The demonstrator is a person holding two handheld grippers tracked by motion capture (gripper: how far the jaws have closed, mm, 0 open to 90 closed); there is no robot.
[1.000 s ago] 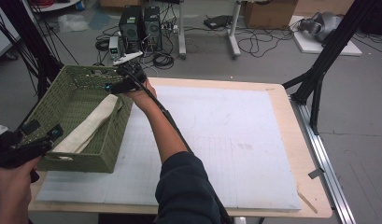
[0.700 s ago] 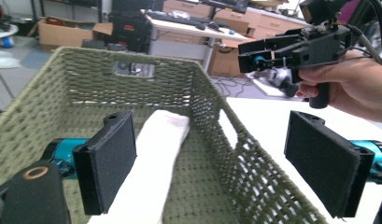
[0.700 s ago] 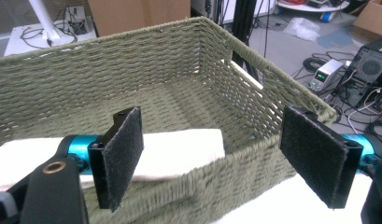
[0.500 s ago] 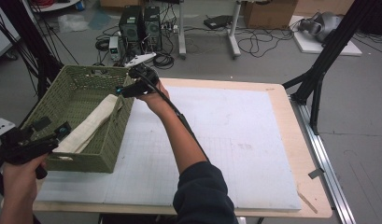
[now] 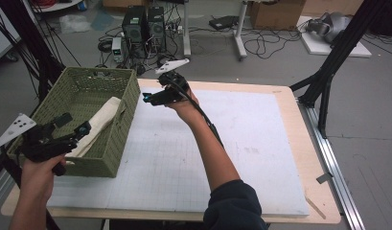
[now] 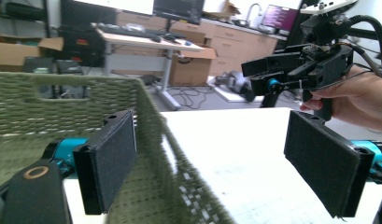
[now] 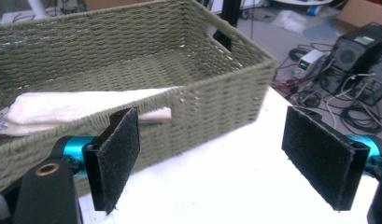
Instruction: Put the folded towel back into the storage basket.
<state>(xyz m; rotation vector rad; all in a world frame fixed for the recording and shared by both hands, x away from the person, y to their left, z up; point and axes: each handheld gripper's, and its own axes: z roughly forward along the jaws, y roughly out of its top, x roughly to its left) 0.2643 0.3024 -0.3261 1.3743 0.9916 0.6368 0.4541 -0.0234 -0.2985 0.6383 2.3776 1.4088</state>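
A green woven basket [image 5: 121,124] stands on the left part of the table, and a folded white cloth [image 5: 100,120] lies inside it against the right wall. My right gripper [image 5: 148,99] hovers open over the white mat just right of the basket, jaws pointing at it. The right gripper view has the basket [image 7: 216,102] and the cloth [image 7: 76,105] ahead of my open right gripper [image 7: 216,158]. My left gripper [image 5: 74,123] is open at the basket's near left corner. In the left gripper view, the basket wall [image 6: 62,107] sits between the spread jaws of my left gripper [image 6: 226,158], with the right gripper [image 6: 256,77] farther off.
The white gridded mat [image 5: 241,143] covers most of the wooden table [image 5: 318,191]. Black frame struts [image 5: 328,72] rise at the table's right side. Computer towers [image 5: 145,24] and cables lie on the floor beyond the far edge.
My right gripper has drawn back from the basket's rim to the right, out over the mat. My left gripper has edged rightwards along the basket's near left corner. The cloth stays in the basket.
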